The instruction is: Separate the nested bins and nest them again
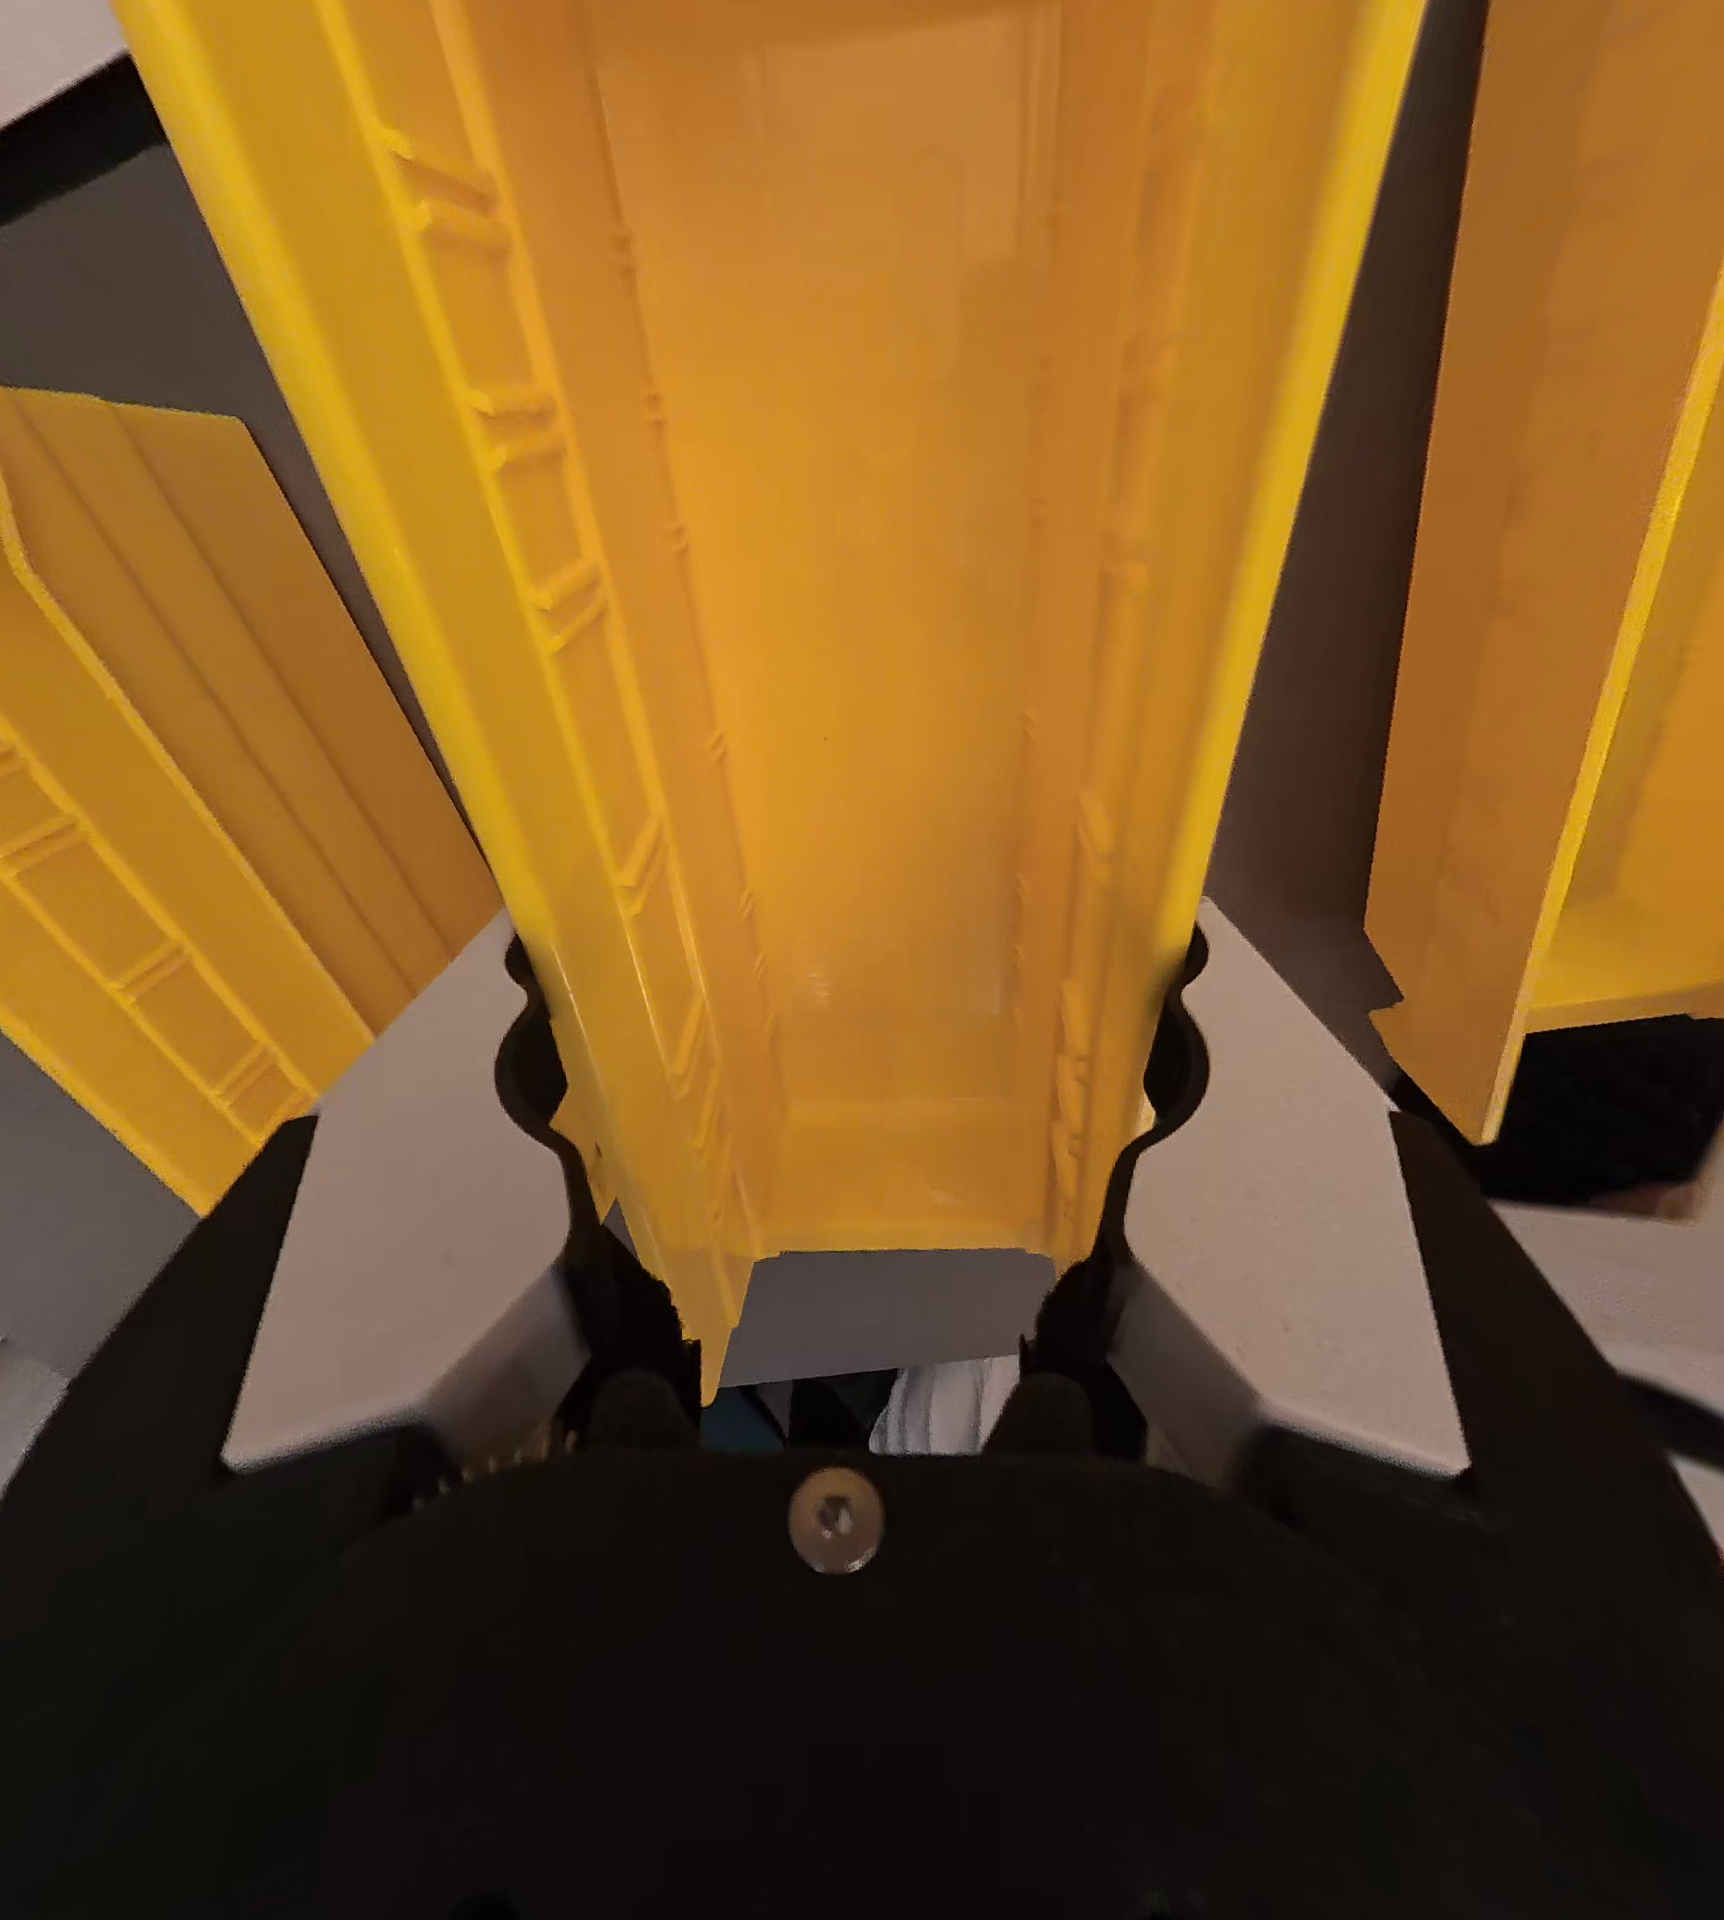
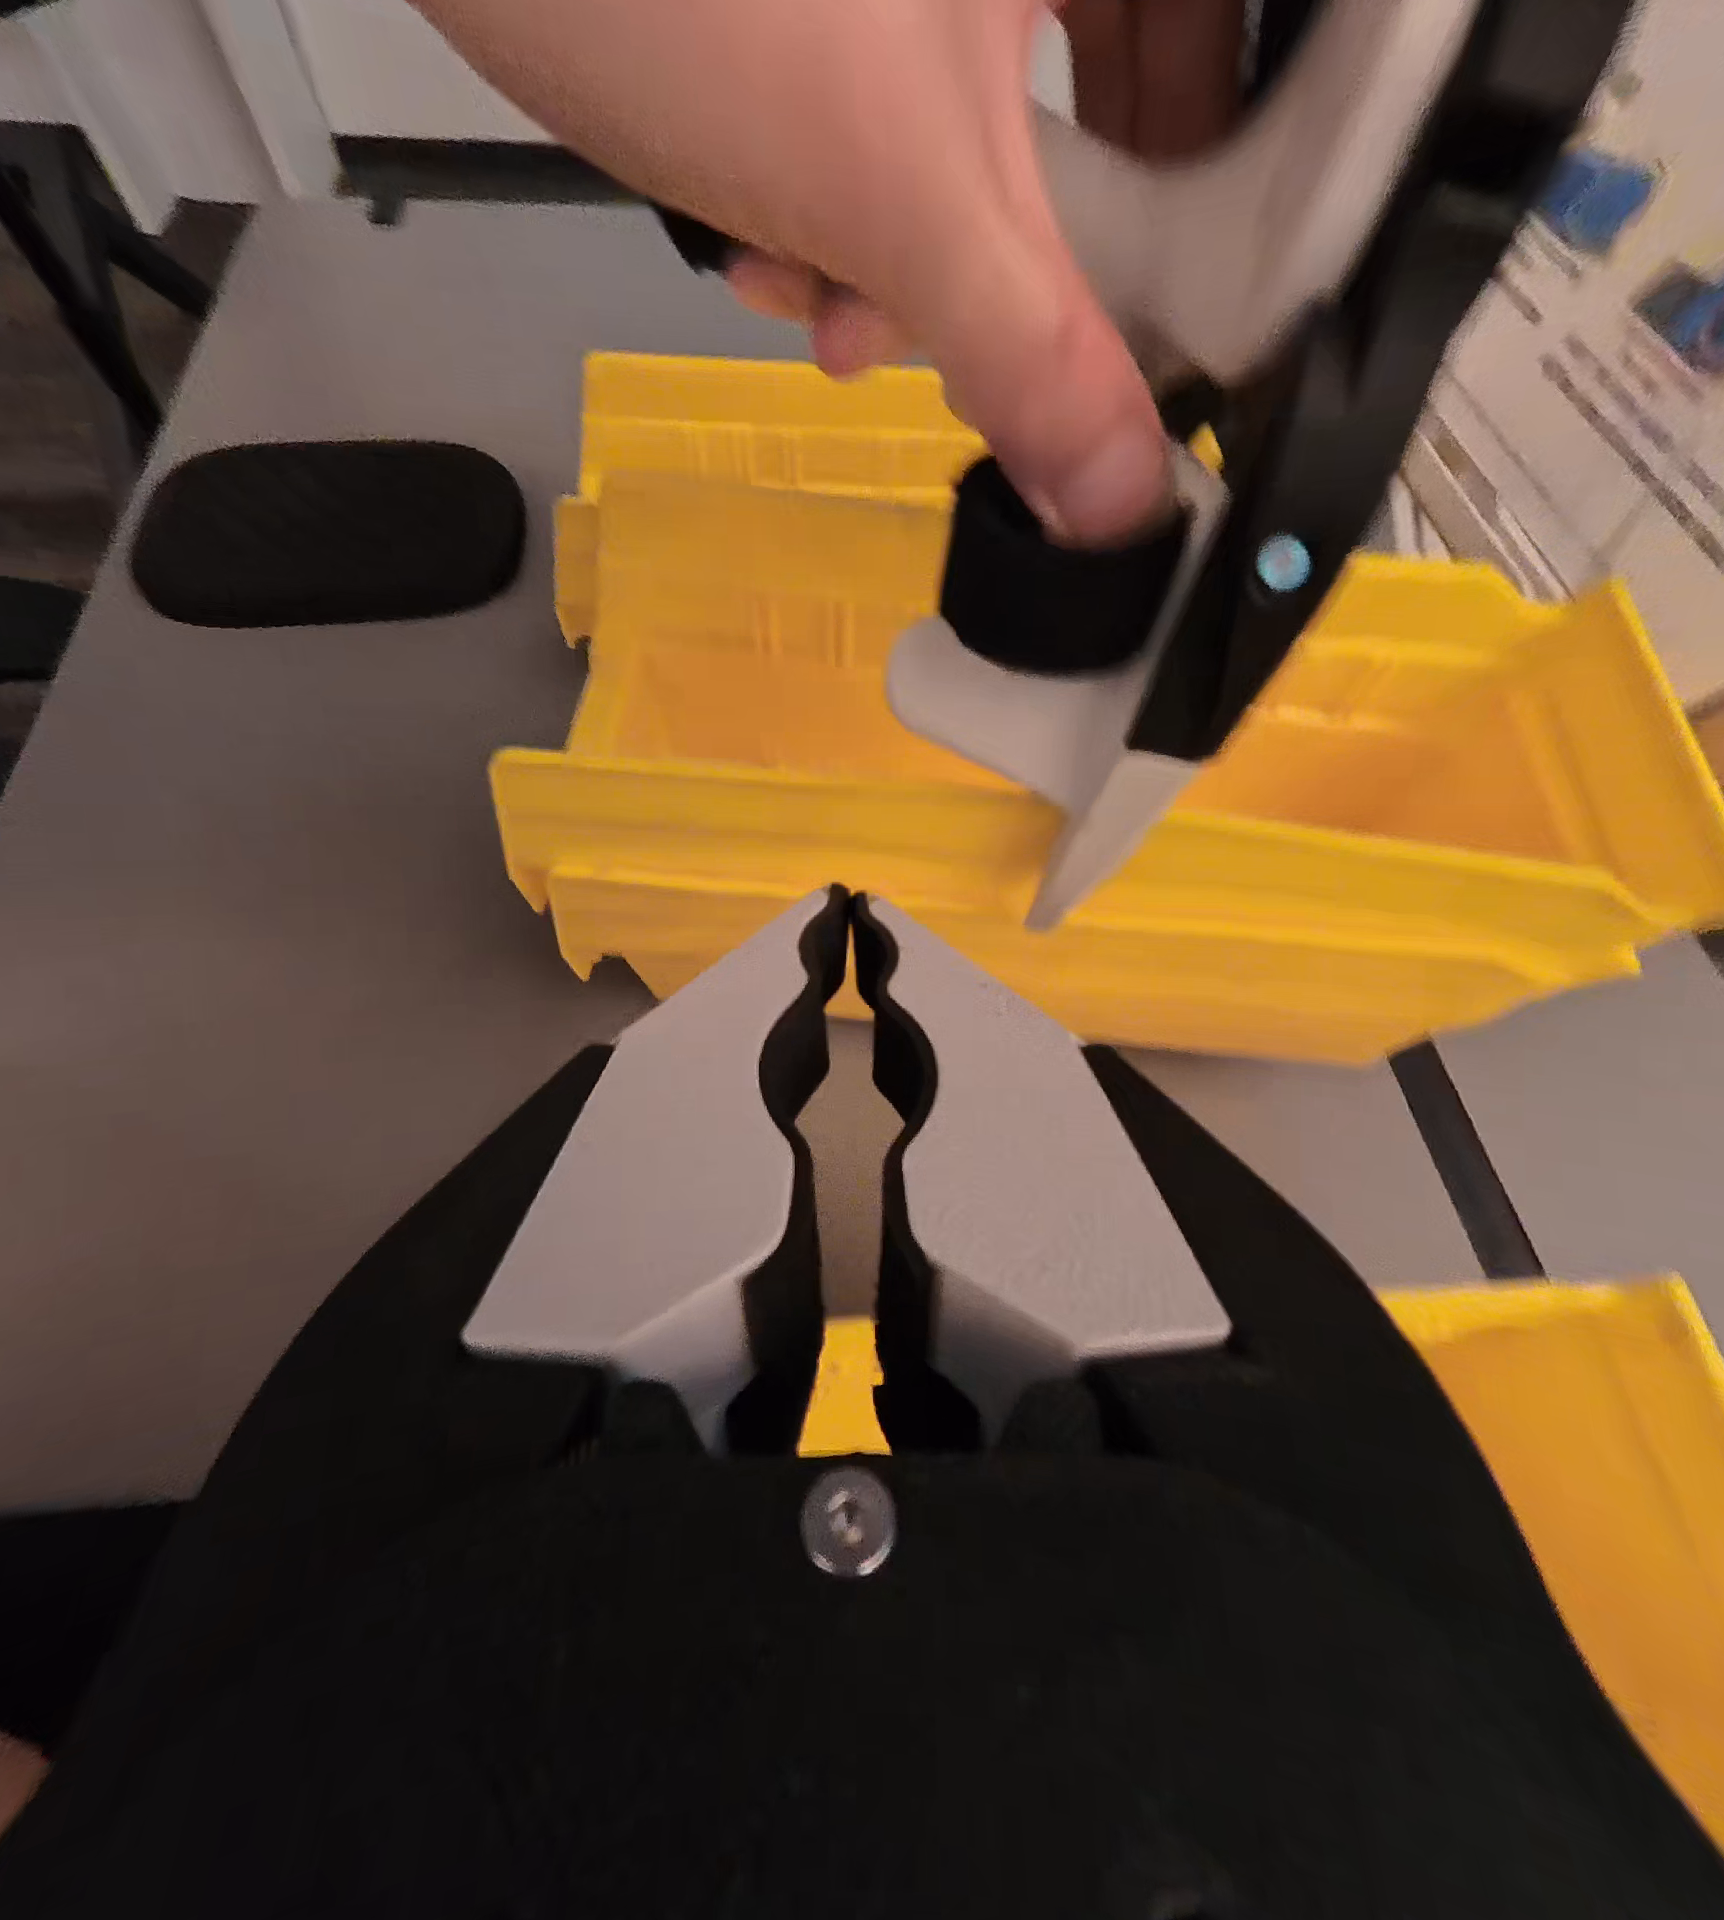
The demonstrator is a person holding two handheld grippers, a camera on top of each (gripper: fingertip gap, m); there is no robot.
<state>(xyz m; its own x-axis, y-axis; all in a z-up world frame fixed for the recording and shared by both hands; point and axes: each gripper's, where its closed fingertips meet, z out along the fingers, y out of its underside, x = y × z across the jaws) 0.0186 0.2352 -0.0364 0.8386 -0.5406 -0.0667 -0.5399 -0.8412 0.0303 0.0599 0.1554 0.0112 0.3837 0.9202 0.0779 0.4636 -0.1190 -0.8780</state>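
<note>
left claw point(image 1: 853, 1039) spans, grips yellow bin point(image 1: 889, 623) | right claw point(image 2: 850, 914) clenched empty | risk: bin twists loose, clips neighbouring bins point(image 2: 764, 582) on surface point(image 2: 297, 852)

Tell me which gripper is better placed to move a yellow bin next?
Left, probably. The left gripper already straddles a yellow bin, its fingers against both outer walls. The right gripper is shut with nothing between its tips, short of that bin's side.

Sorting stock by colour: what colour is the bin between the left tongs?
Plain yellow bin; the left wrist view shows it best.
</note>
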